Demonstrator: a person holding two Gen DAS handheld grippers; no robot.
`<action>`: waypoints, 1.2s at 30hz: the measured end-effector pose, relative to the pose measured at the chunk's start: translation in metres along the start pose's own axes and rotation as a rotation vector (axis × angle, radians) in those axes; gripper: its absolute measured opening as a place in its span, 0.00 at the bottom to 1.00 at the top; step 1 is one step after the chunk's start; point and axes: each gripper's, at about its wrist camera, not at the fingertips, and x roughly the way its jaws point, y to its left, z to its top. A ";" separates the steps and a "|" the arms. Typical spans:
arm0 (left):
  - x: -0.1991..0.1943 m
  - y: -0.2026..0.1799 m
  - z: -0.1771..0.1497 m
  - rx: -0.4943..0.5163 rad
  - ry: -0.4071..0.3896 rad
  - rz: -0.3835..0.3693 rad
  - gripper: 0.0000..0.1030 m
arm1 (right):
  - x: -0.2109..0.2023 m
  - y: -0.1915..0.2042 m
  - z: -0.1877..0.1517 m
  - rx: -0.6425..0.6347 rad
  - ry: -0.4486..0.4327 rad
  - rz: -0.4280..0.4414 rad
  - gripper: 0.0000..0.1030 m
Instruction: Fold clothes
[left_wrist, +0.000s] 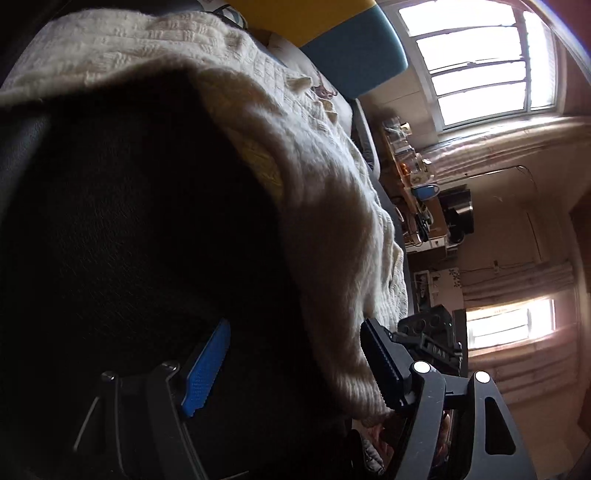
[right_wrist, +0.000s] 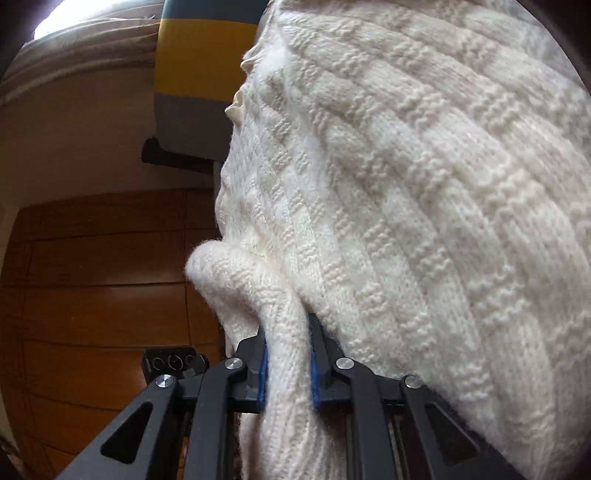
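Sweater (right_wrist: 424, 192) mid-fold: right gripper (right_wrist: 287, 354) clenched on bunched knit, left gripper (left_wrist: 295, 369) released beside sweater, needing regrasp.

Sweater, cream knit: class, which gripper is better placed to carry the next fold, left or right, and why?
Right, probably. The right gripper is already shut on a bunched edge of the sweater. The left gripper stands open, the knit lying against one of its fingers without being pinched.
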 end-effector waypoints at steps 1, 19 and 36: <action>0.004 -0.004 0.000 0.012 -0.006 -0.012 0.71 | -0.001 -0.003 0.001 0.023 0.001 0.017 0.12; 0.028 -0.029 0.022 0.015 -0.008 -0.078 0.20 | 0.005 0.020 0.010 -0.074 0.076 -0.092 0.27; -0.013 0.017 0.017 -0.058 -0.132 0.021 0.61 | -0.007 0.017 0.015 -0.043 0.037 -0.125 0.28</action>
